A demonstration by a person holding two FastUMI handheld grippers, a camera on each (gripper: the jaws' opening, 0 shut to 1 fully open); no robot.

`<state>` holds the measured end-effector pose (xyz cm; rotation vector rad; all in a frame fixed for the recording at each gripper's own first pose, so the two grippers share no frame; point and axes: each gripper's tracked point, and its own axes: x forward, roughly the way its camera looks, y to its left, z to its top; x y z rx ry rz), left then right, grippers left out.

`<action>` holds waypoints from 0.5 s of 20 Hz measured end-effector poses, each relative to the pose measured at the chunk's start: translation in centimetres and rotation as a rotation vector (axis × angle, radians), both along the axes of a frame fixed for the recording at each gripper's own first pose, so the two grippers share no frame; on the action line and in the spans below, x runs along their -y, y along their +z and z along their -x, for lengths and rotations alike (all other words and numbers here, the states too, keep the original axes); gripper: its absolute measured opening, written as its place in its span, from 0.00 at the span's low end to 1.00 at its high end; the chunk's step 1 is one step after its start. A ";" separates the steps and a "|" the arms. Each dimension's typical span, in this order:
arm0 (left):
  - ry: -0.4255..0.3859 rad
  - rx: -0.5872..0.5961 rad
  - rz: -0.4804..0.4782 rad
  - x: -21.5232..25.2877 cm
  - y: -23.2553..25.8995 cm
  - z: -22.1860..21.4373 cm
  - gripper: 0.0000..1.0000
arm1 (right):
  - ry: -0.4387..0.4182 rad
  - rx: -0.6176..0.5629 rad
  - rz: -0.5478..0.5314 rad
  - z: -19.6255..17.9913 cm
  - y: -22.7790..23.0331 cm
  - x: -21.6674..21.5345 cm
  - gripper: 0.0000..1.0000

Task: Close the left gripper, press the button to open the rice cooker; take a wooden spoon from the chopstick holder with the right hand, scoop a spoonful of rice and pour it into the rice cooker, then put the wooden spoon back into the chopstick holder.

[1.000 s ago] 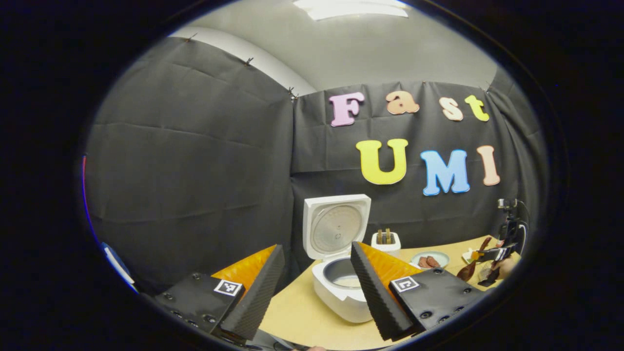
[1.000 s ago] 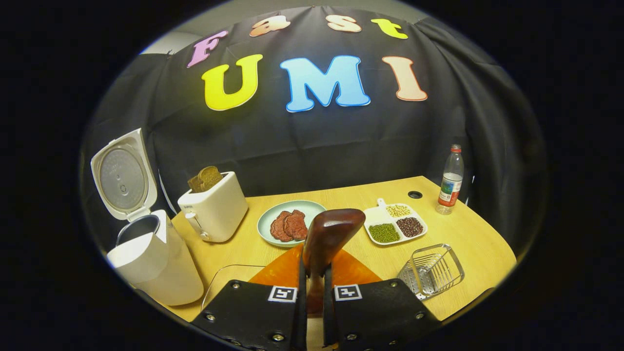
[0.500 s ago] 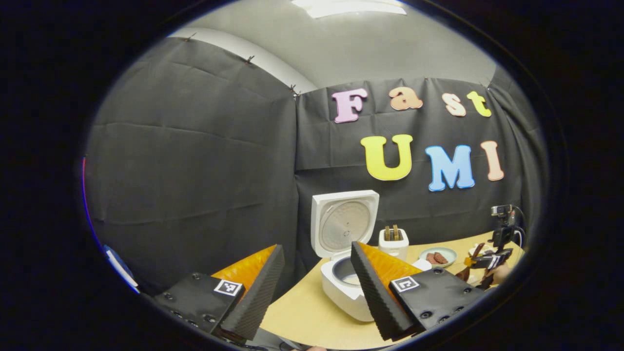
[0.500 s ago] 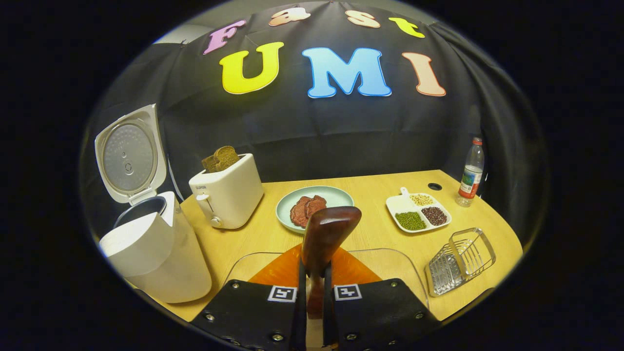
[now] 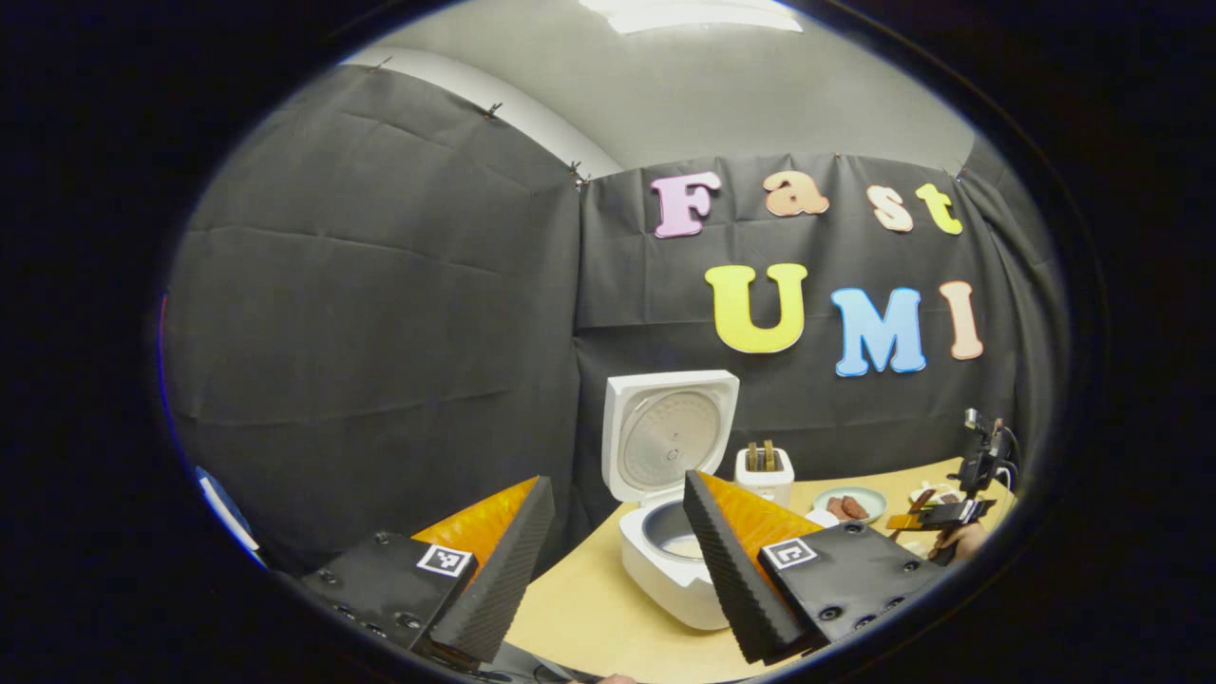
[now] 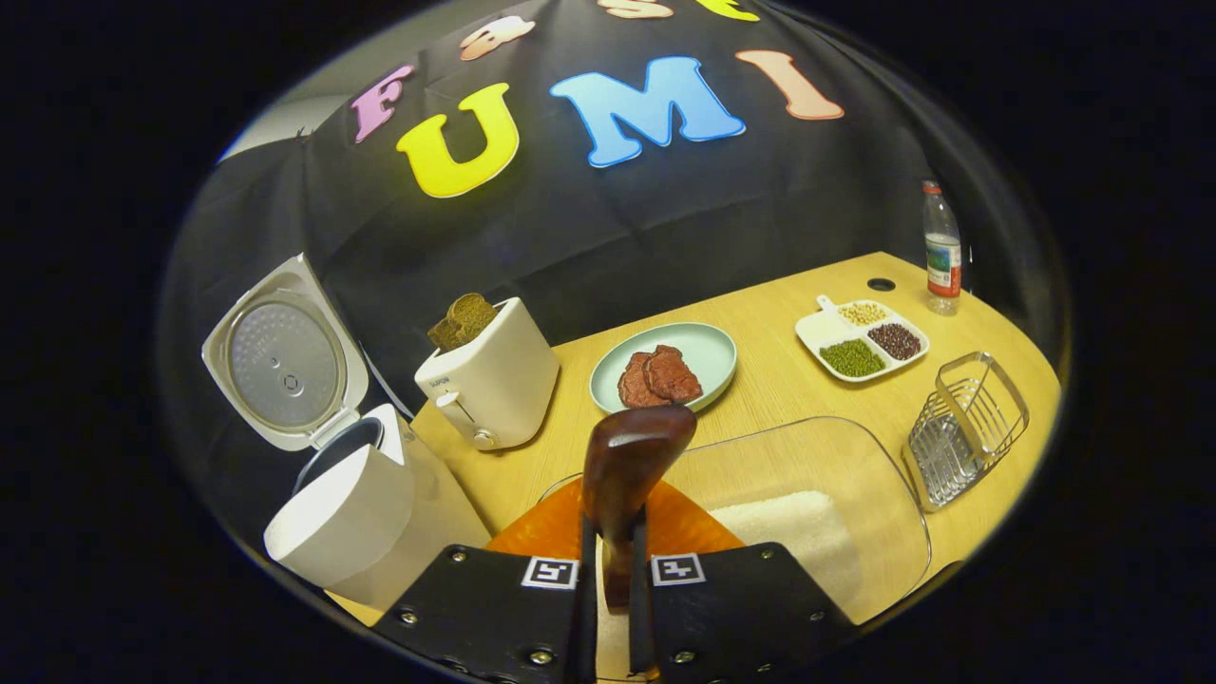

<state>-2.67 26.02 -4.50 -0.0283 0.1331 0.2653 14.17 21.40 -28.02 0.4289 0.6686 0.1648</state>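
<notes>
We see our right gripper (image 6: 613,608) clamped on the wooden spoon (image 6: 627,465), above a clear rice tray (image 6: 836,503); a toaster (image 6: 494,380) and meat plate (image 6: 708,356) stand behind. The left gripper (image 5: 608,551) gapes before the open rice cooker (image 5: 665,570); the chopstick holder (image 6: 964,427) lies tipped

A white cooker (image 6: 361,513), white toaster (image 6: 499,380), pale green plate (image 6: 708,356) and dark reddish-brown spoon (image 6: 627,465) are seen on a light wood-toned table (image 6: 779,380).
</notes>
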 end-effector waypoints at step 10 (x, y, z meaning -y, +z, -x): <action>-0.059 0.023 -0.005 3.2 1.2 -1.2 1.00 | -0.193 -0.168 -0.404 2.0 -1.2 4.1 0.13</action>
